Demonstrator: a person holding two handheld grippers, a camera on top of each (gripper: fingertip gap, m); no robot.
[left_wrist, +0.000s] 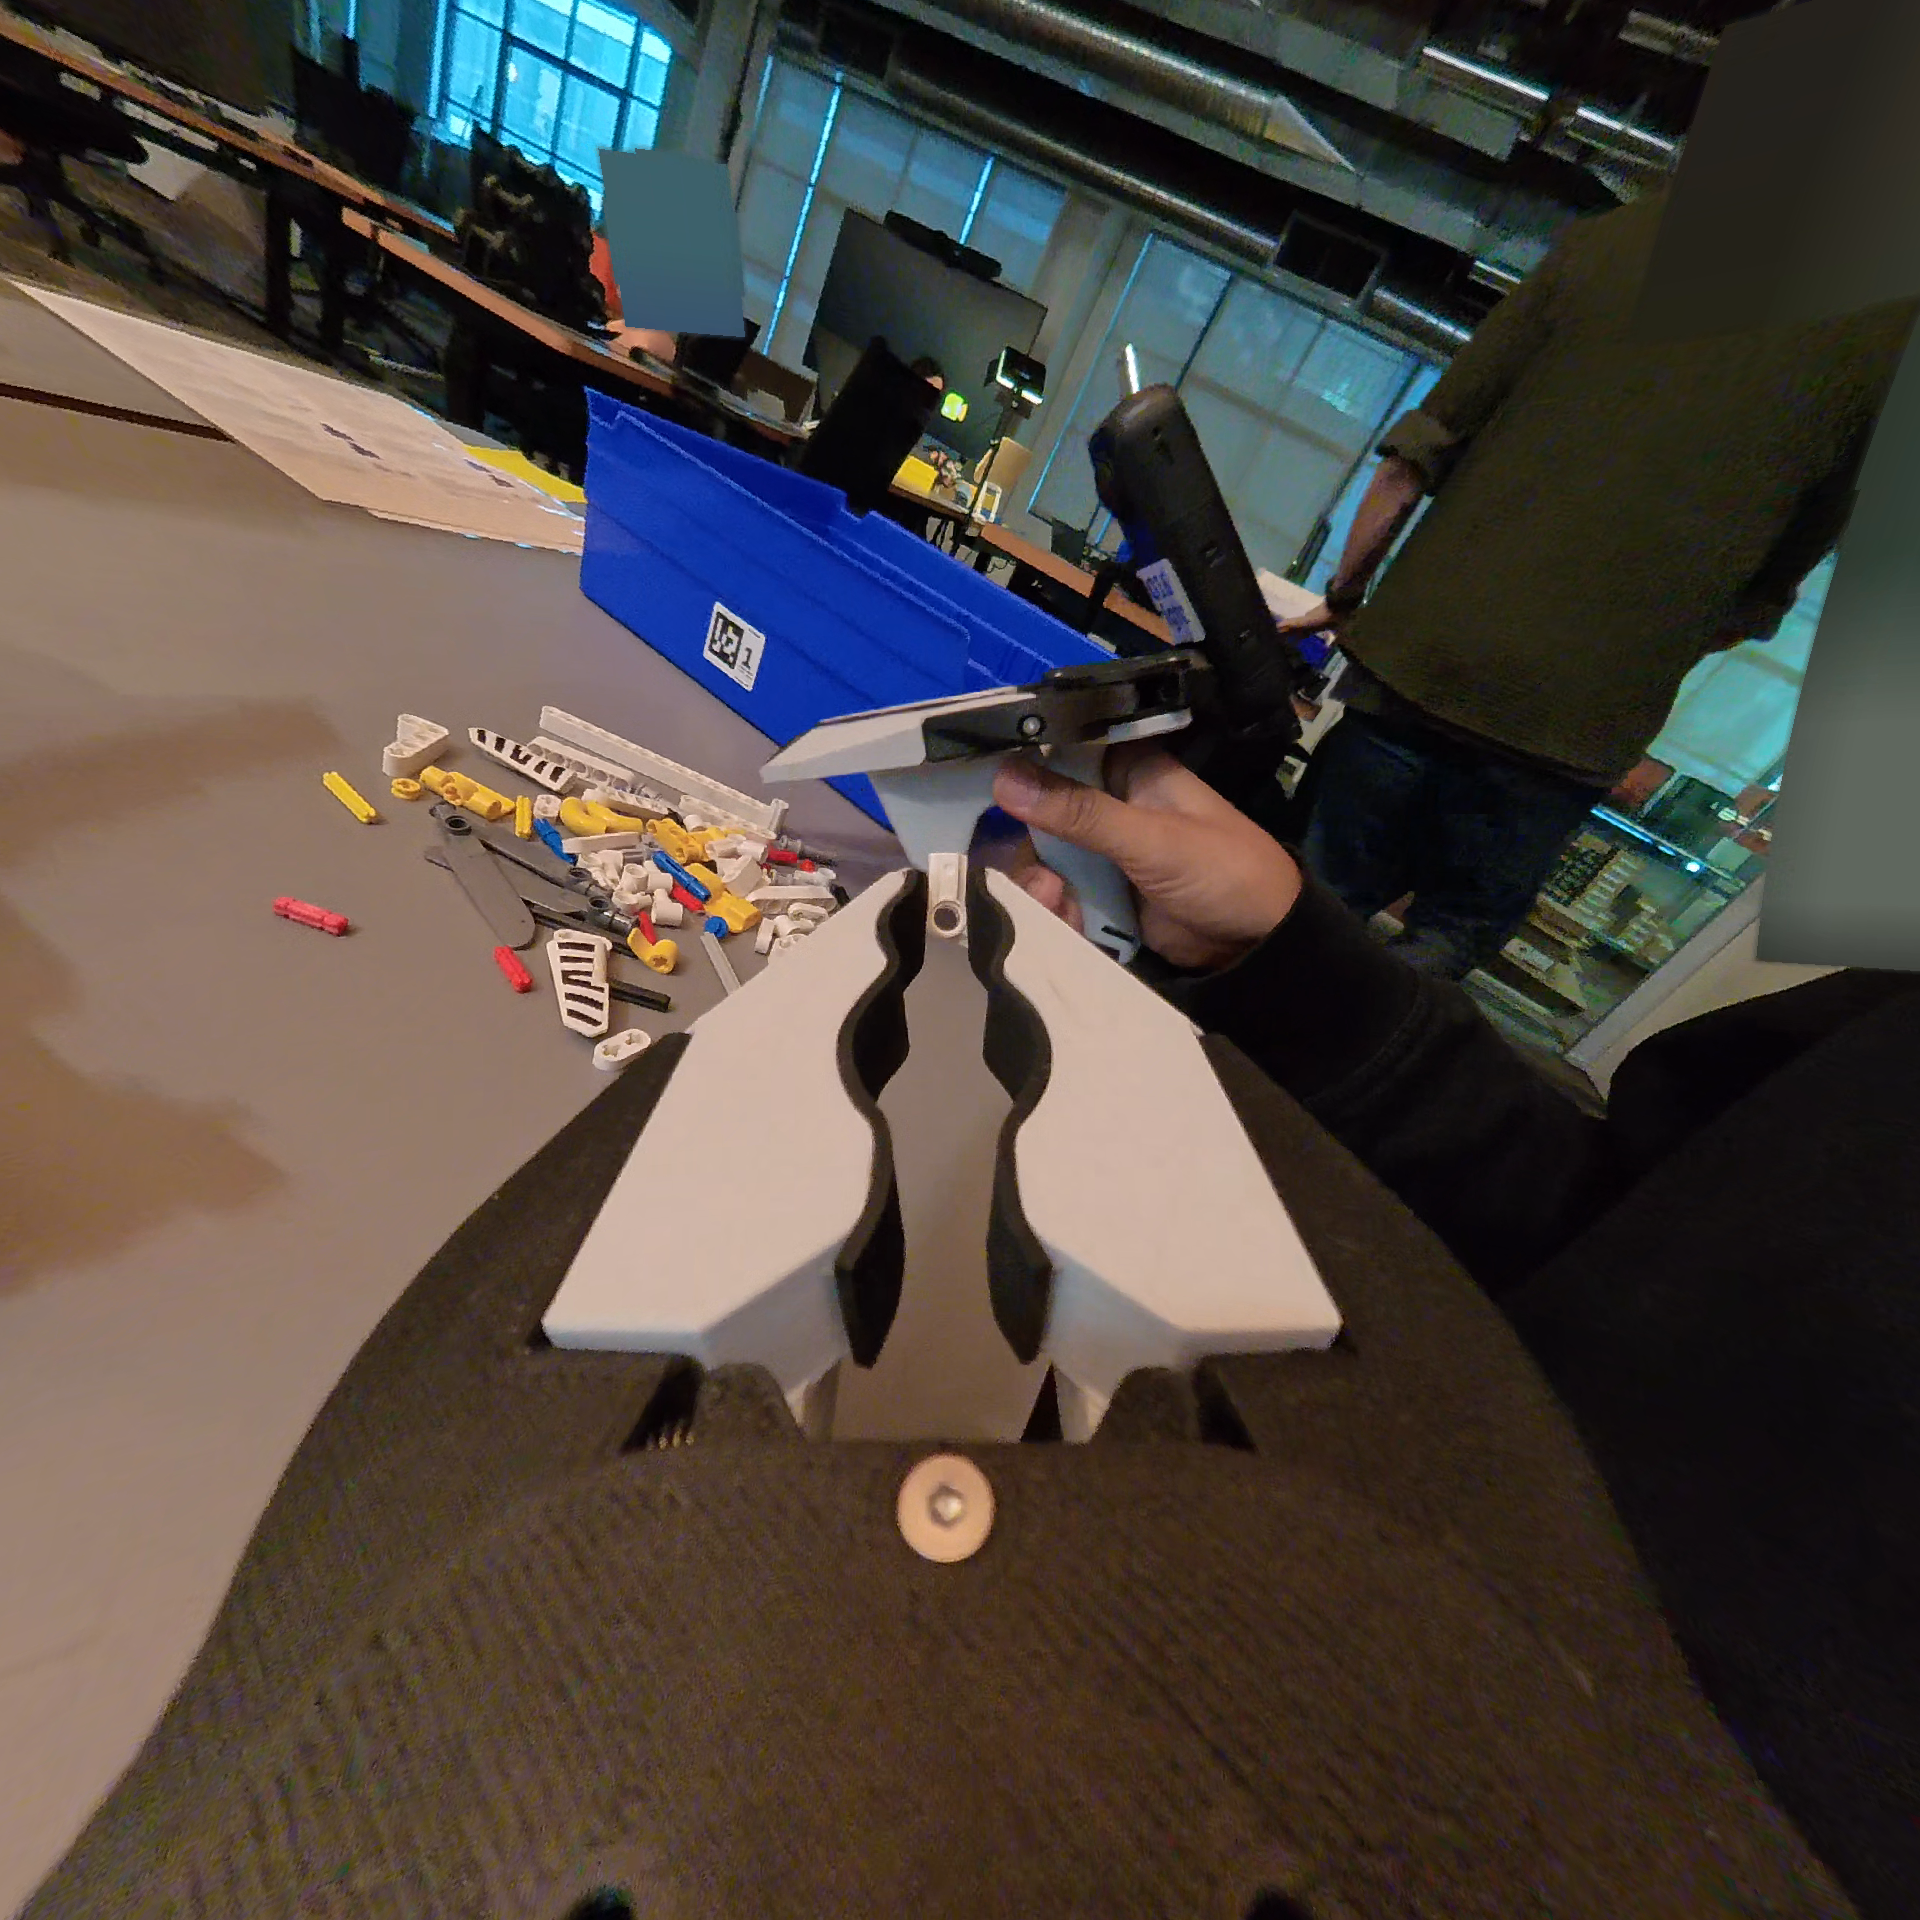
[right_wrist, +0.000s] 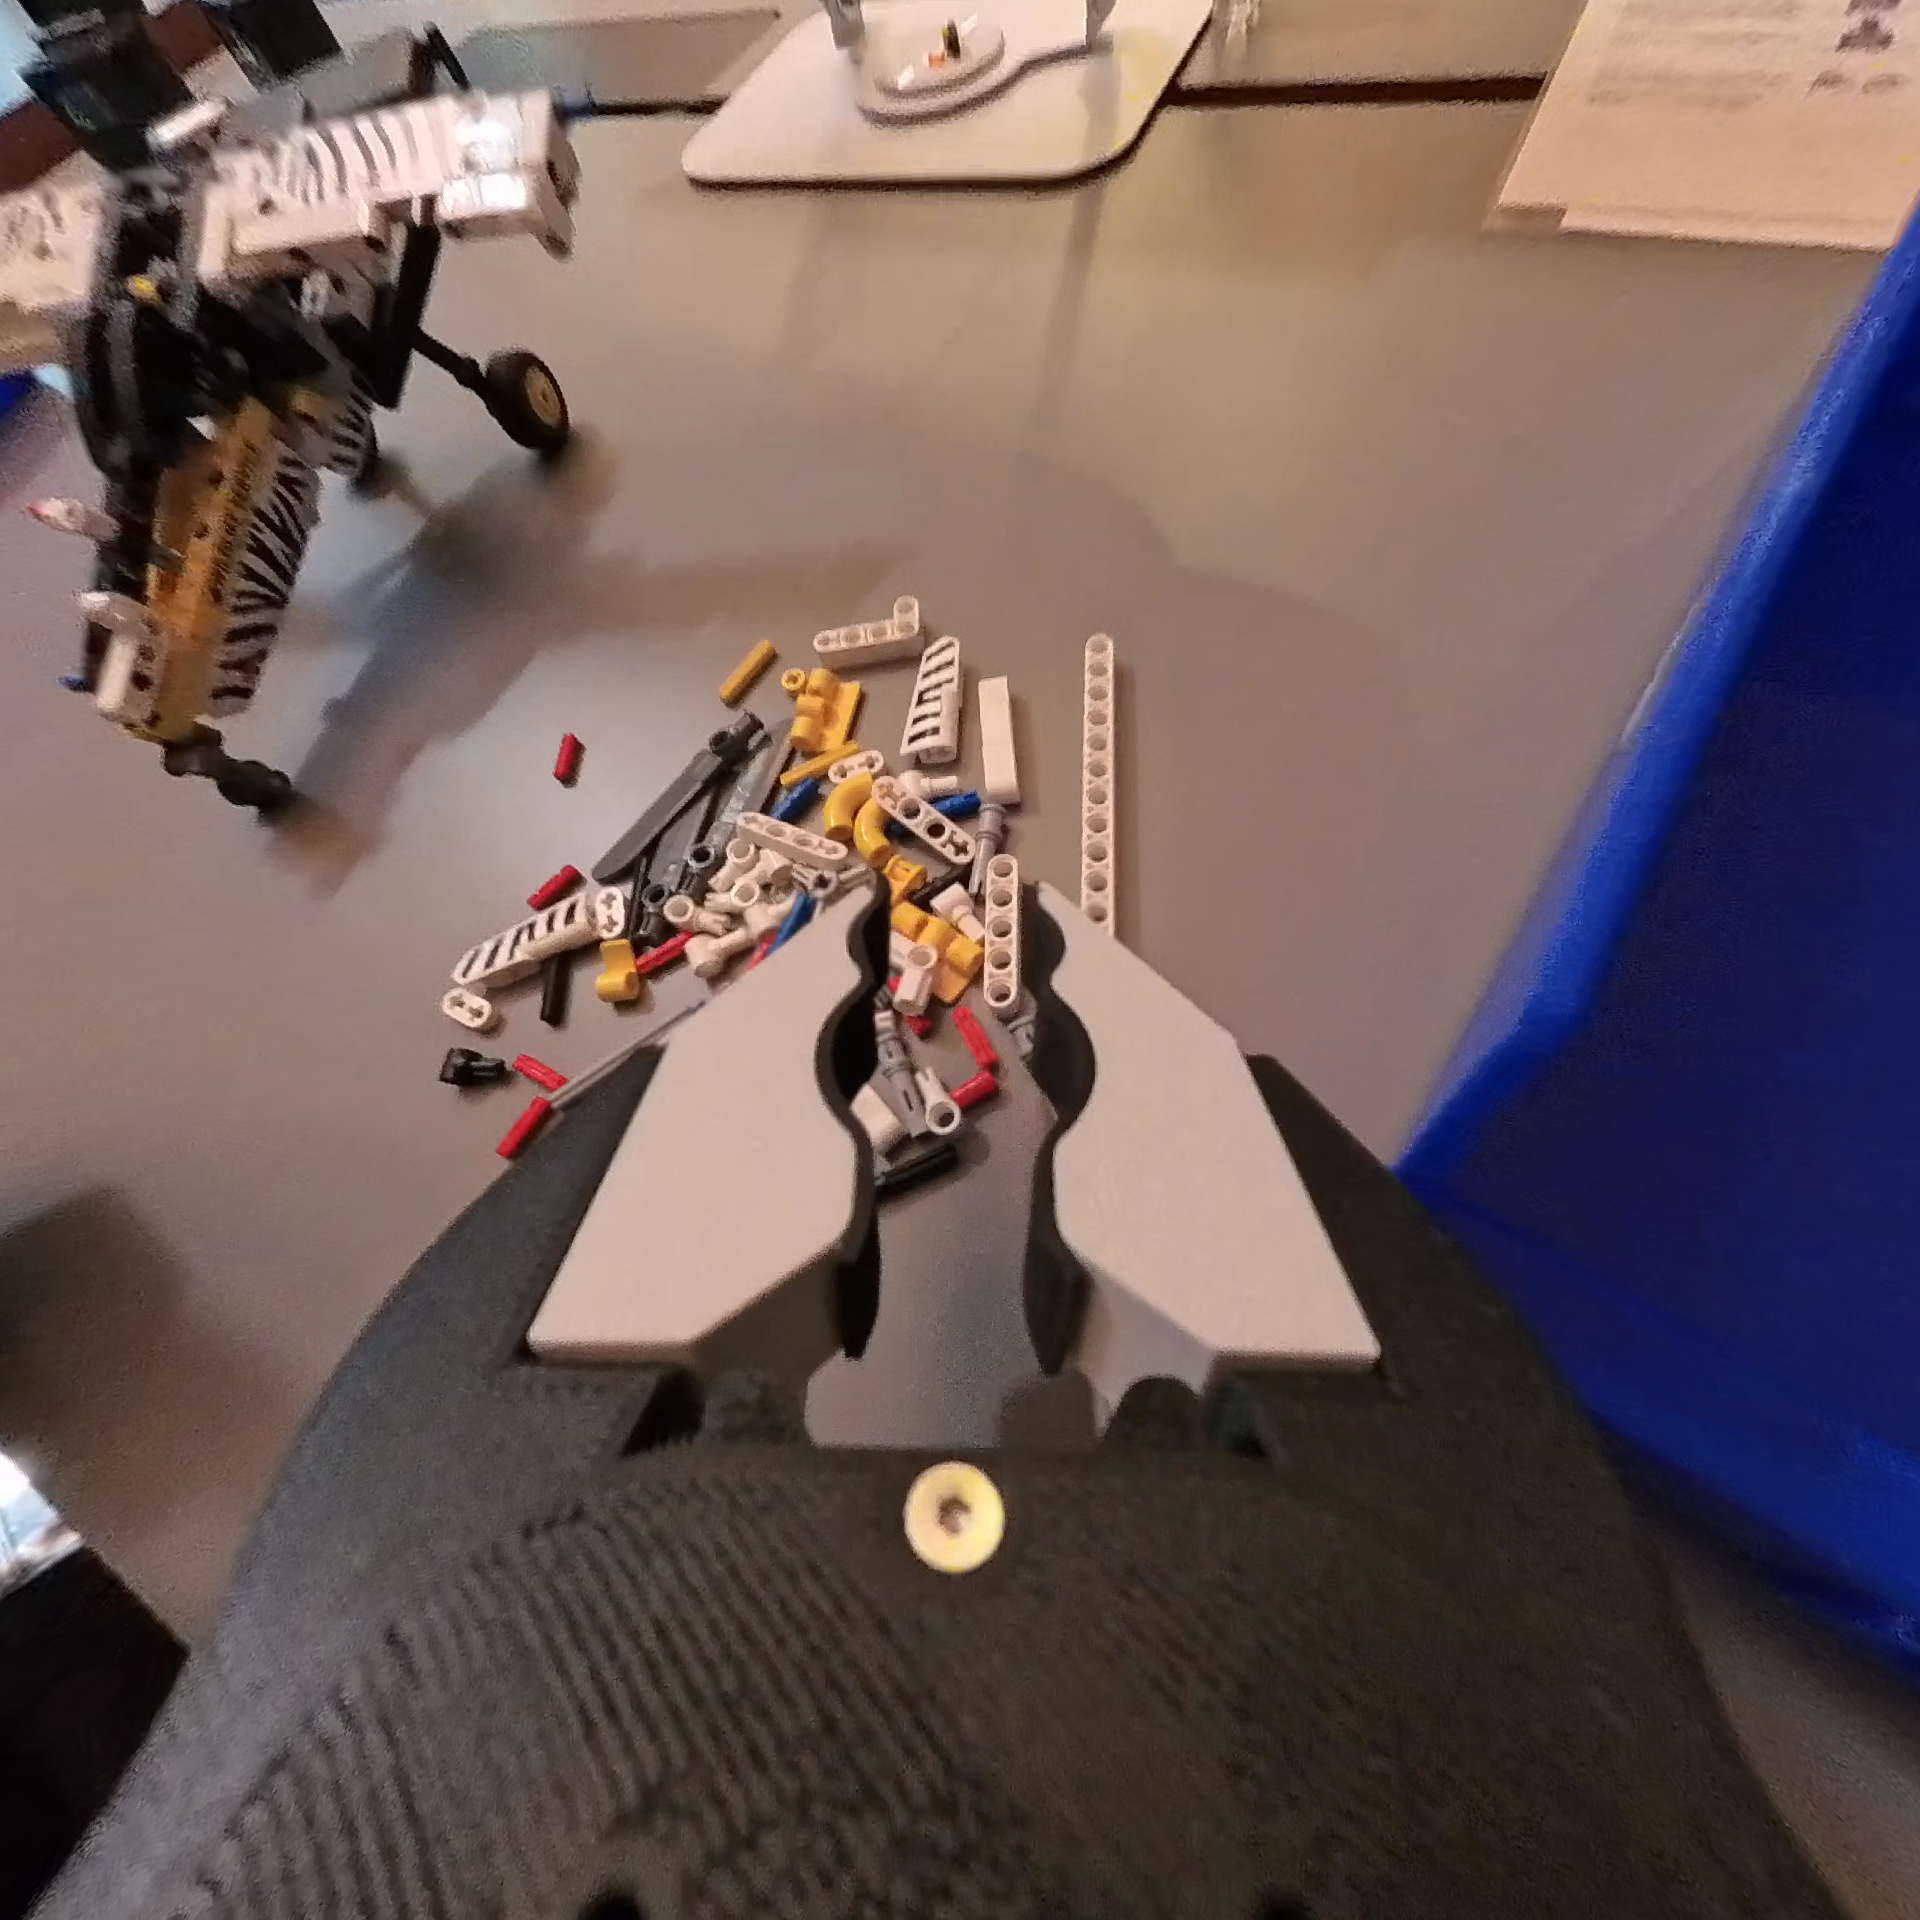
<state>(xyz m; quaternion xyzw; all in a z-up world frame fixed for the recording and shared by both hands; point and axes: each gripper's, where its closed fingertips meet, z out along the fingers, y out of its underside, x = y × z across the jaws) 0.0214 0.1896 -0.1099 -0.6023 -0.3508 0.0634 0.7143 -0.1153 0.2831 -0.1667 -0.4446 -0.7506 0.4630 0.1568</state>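
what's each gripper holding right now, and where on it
Left gripper: a small white connector piece, pinched at its lower, ringed end by the fingertips. Right gripper: nothing, open above the loose parts pile.

Left gripper (left_wrist: 943, 894) nearly closed, pads pinching a small white connector piece (left_wrist: 948, 902) at the tips. Right gripper (right_wrist: 956, 914) parted, nothing between pads, tilted down; right hand (left_wrist: 1174, 862) wrapped round its handle.

White fingers (left_wrist: 748, 1122), wavy black pads, black body, possibly ribbed; black sleeve (left_wrist: 1382, 1029).
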